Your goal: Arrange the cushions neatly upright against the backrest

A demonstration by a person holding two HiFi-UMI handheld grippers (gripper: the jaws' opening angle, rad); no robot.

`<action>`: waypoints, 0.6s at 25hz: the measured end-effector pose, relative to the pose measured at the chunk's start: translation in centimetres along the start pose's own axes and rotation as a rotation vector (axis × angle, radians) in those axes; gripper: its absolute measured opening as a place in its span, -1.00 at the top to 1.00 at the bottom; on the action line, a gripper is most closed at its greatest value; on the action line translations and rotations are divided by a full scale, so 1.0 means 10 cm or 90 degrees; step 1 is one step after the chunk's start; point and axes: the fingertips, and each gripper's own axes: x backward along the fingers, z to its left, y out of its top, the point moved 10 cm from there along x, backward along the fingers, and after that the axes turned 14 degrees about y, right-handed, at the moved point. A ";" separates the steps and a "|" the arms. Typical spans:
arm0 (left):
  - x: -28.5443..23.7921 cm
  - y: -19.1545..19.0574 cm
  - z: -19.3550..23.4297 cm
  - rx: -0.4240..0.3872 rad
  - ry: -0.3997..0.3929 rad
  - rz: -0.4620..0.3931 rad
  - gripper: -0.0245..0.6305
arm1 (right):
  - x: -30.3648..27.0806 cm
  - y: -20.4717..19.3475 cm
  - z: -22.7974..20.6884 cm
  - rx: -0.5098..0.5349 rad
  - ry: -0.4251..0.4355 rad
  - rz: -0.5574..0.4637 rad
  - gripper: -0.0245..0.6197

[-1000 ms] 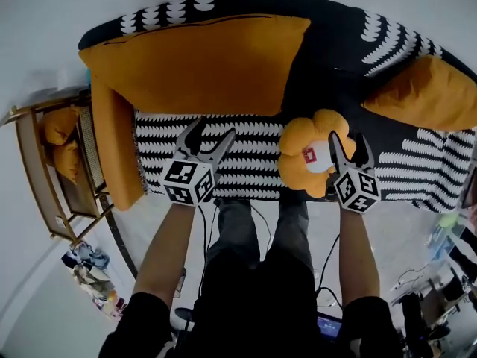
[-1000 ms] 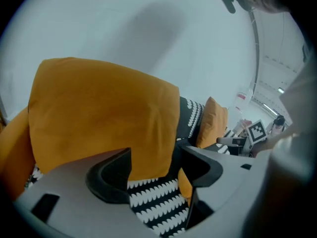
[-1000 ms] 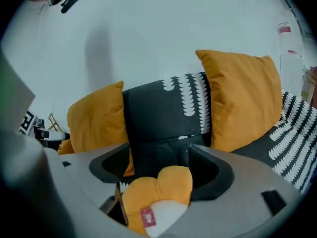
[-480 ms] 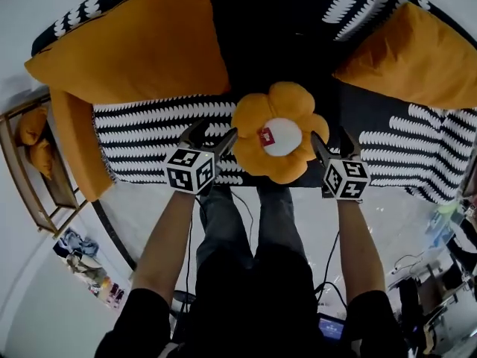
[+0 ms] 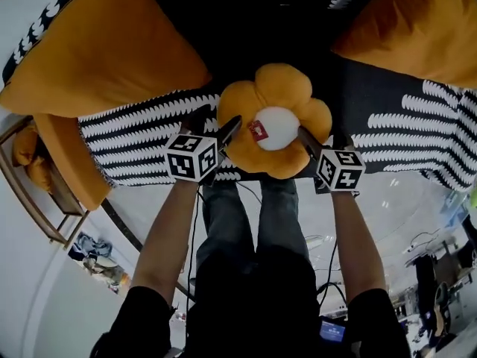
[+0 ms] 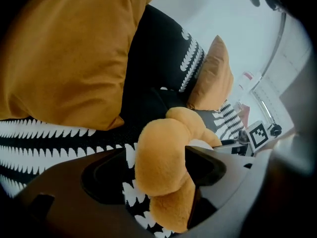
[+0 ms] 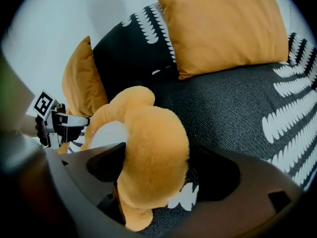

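Note:
An orange flower-shaped cushion (image 5: 272, 121) with a white centre and a red tag sits at the middle of the sofa seat (image 5: 134, 144), in front of the dark backrest (image 5: 246, 21). My left gripper (image 5: 218, 119) is at its left side and my right gripper (image 5: 324, 139) at its right. Each has one petal between its jaws, left (image 6: 163, 167) and right (image 7: 148, 152). Both pairs of jaws are opening, and sofa fabric shows in a gap beside each petal. Two large orange cushions lean on the backrest, one left (image 5: 104, 51) and one right (image 5: 410, 28).
An orange bolster (image 5: 71, 162) lies along the sofa's left arm. A wooden rack (image 5: 30, 177) with more orange cushions stands on the floor to the left. The person's legs and some cables are at the sofa's front edge.
The flower cushion has gone from the seat's front right to the middle, nearer the backrest. My left gripper has come onto its left petal. The head has leaned closer to the sofa.

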 end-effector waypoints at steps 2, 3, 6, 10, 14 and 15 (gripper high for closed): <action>-0.04 0.00 -0.01 -0.011 -0.012 0.017 -0.24 | -0.01 0.00 0.00 -0.004 -0.008 -0.004 -0.40; -0.07 -0.01 -0.02 -0.021 -0.021 0.033 -0.24 | -0.02 0.01 0.02 -0.001 -0.009 -0.002 -0.40; -0.15 -0.06 -0.04 -0.039 -0.068 0.099 0.15 | -0.06 0.05 0.14 0.024 -0.021 0.013 0.00; -0.08 -0.04 -0.10 -0.021 -0.074 0.075 0.44 | 0.01 0.13 0.36 0.095 -0.064 0.018 0.24; 0.05 0.10 -0.11 0.003 -0.069 0.030 0.49 | 0.14 0.40 0.54 0.165 -0.075 -0.020 0.28; 0.12 0.17 -0.12 0.004 -0.074 0.007 0.50 | 0.19 0.51 0.59 0.189 -0.080 -0.035 0.28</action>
